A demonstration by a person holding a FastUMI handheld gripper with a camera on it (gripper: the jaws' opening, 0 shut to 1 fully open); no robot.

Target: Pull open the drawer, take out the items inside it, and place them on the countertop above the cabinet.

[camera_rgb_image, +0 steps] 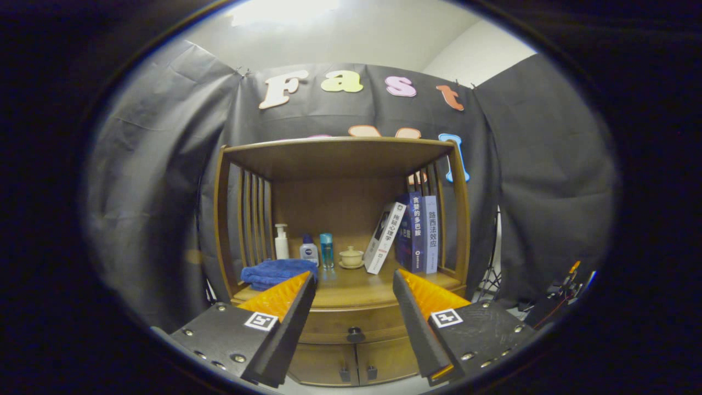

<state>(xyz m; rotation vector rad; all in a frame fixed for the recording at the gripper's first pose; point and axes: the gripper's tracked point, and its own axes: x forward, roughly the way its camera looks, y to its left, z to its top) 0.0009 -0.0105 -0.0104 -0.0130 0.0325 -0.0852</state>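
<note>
A wooden cabinet stands ahead of me with its drawer (351, 323) closed under the countertop (356, 288). The drawer's dark round knob (355, 333) sits centred, just beyond and between my fingers. My gripper (354, 280) is open, with nothing between its fingers, and hangs some way in front of the cabinet. Whatever lies in the drawer is hidden behind its front.
On the countertop lie a folded blue towel (277, 271), a white pump bottle (281, 241), two small bottles (318, 250), a lidded cup on a saucer (351, 257) and several books (408, 236). Two lower doors (356, 362) sit under the drawer. A tripod and cables (554, 299) stand to the right.
</note>
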